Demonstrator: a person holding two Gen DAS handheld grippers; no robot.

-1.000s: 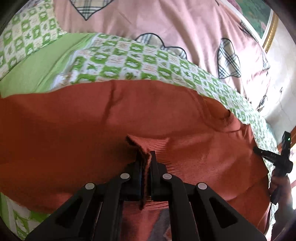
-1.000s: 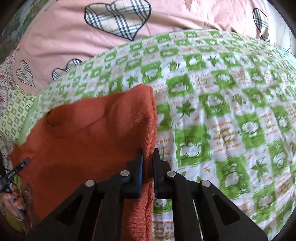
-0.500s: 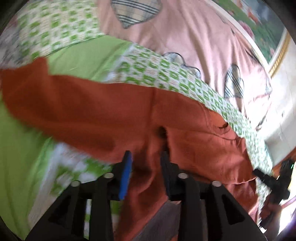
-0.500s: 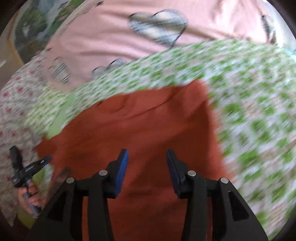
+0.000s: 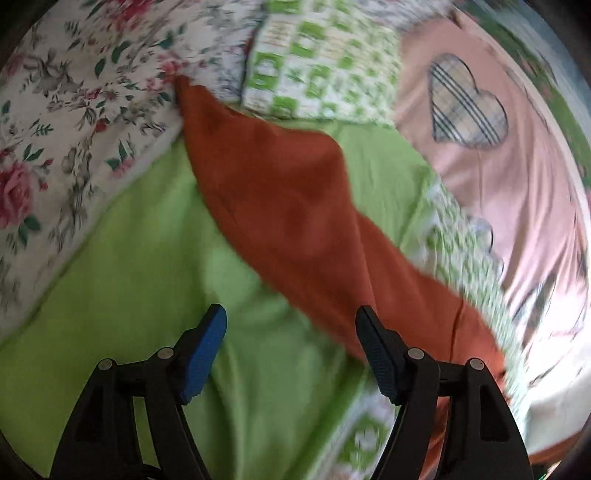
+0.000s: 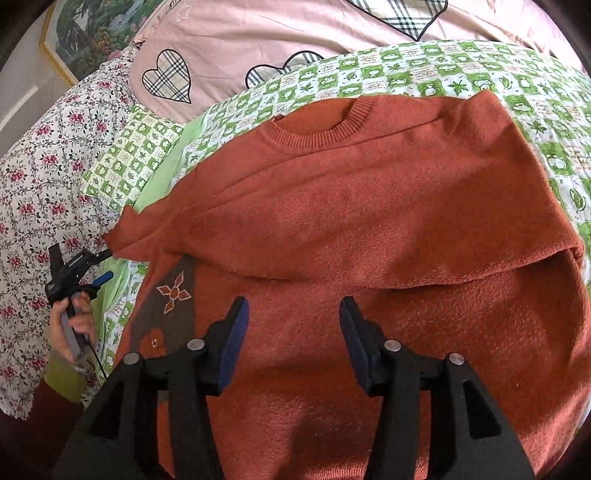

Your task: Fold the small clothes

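Rust sweater (image 6: 369,206) spread on the bed, its near hem cut off by the frame.

The left view is blurred (motion). A green checked quilt (image 6: 461,70) and pink cover (image 6: 266,33) lie beneath. Both the left gripper (image 5: 291,325) and right gripper (image 6: 291,314) have just been opening; nothing is held.

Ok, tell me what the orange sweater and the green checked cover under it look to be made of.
Orange sweater: a knit, probably wool or acrylic; matte and fuzzy, with a ribbed neckband and fine stitch rows. Green checked cover: thin woven fabric, likely printed cotton; flat, matte, with soft puckers that hint at light quilting. The fibre of either cannot be told for sure.
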